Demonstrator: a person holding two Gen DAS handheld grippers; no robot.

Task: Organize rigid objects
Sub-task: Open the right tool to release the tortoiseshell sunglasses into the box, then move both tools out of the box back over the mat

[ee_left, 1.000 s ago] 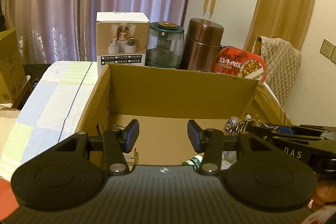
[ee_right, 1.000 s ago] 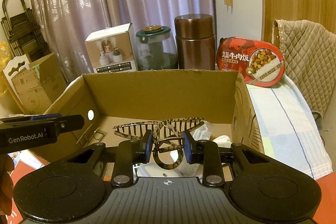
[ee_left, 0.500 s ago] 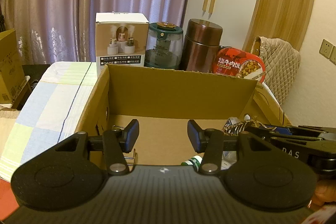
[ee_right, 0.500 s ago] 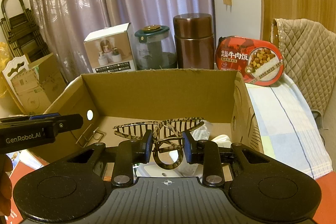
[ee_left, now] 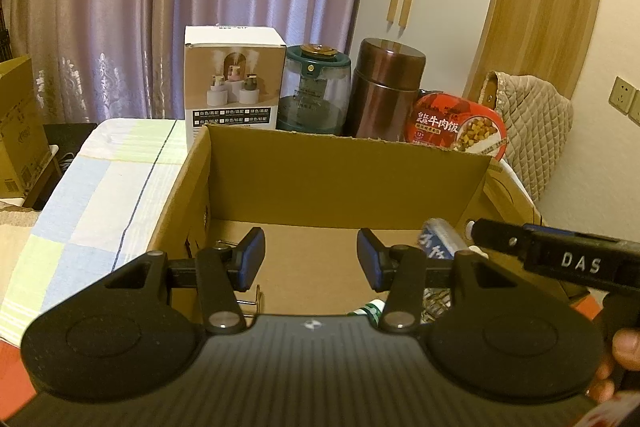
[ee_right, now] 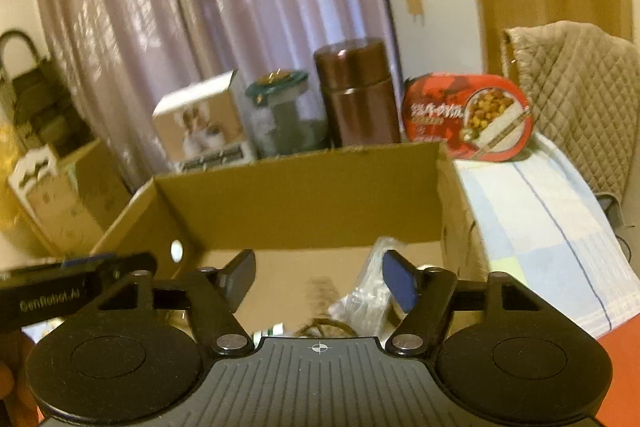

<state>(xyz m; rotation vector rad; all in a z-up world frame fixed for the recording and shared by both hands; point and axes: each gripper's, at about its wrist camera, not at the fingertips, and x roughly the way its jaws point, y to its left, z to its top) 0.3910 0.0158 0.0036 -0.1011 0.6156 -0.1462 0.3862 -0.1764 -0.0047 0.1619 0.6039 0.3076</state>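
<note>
Hair clip (ee_right: 320, 327) is lying blurred on the box (ee_right: 300, 203) floor, just below the right gripper (ee_right: 319, 281), no longer pinched. Right jaws have just been opening and are standing apart with nothing between them. Left gripper (ee_left: 311, 259) is hovering over the box's left half, jaws parted, empty. Plastic bag (ee_right: 368, 291) is sitting beside the clip. Flask (ee_left: 386, 87) is standing behind the box.

Cardboard box (ee_left: 344, 171) sits on a cloth-covered surface (ee_left: 100, 187). Behind its far wall, left to right: carton (ee_left: 232, 83), lidded jar (ee_left: 314, 89), canister (ee_left: 384, 89), meal tray (ee_left: 456, 127) propped on edge. Inside the box, a wire clip (ee_left: 256, 297) lies near the left wall, a packet (ee_left: 444, 239) and bottle (ee_left: 370, 309) to the right.
</note>
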